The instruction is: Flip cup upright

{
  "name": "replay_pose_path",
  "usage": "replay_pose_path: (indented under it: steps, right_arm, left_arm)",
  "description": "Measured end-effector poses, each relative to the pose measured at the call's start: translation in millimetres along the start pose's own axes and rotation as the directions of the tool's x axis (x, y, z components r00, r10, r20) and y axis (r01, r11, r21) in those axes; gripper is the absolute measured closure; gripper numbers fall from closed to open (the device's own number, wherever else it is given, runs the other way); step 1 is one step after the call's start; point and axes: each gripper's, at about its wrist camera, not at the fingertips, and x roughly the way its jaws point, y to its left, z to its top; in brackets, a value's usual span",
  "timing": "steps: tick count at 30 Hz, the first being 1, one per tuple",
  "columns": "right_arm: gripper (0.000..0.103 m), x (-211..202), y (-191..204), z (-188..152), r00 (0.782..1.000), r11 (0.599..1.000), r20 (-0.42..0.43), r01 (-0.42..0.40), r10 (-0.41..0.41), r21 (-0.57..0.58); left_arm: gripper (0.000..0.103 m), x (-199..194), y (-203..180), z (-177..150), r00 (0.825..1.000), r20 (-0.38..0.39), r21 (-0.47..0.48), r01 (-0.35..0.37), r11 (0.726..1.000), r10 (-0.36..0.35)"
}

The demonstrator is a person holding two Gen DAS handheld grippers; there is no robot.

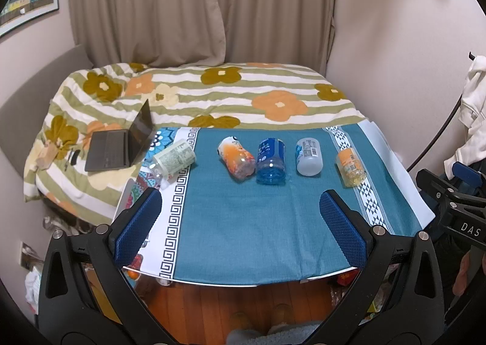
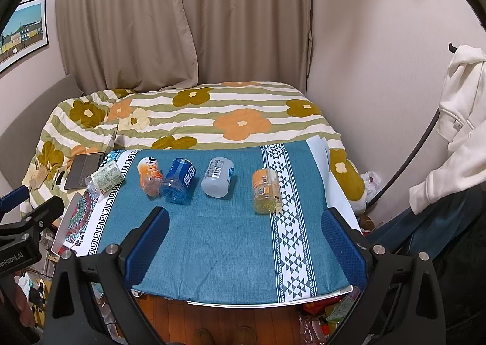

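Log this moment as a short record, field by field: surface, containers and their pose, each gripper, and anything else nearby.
surface: table with teal cloth
containers: five lying on their sides in a row: green-label bottle, orange bottle, blue bottle, white bottle, yellow bottle
upright: none
left gripper: open, empty, short of the row
right gripper: open, empty, short of the row
nearby: laptop on flowered bedding

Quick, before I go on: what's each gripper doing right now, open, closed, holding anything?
Left gripper: open, fingers spread wide, holding nothing, above the near part of the table.
Right gripper: open, fingers spread wide, holding nothing.
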Motion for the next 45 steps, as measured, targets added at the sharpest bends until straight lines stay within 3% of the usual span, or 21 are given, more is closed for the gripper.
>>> replay_pose_path:
  steps: [45]
  right_arm:
    - [0.003, -1.1, -3.3, 1.1, 1.0, 1.0, 0.0, -0.012, 0.012, 0.005]
  left_arm:
    - [0.0, -3.6, -2.4, 4.2, 1.0, 0.005, -0.003, 0.003, 1.0, -0.003]
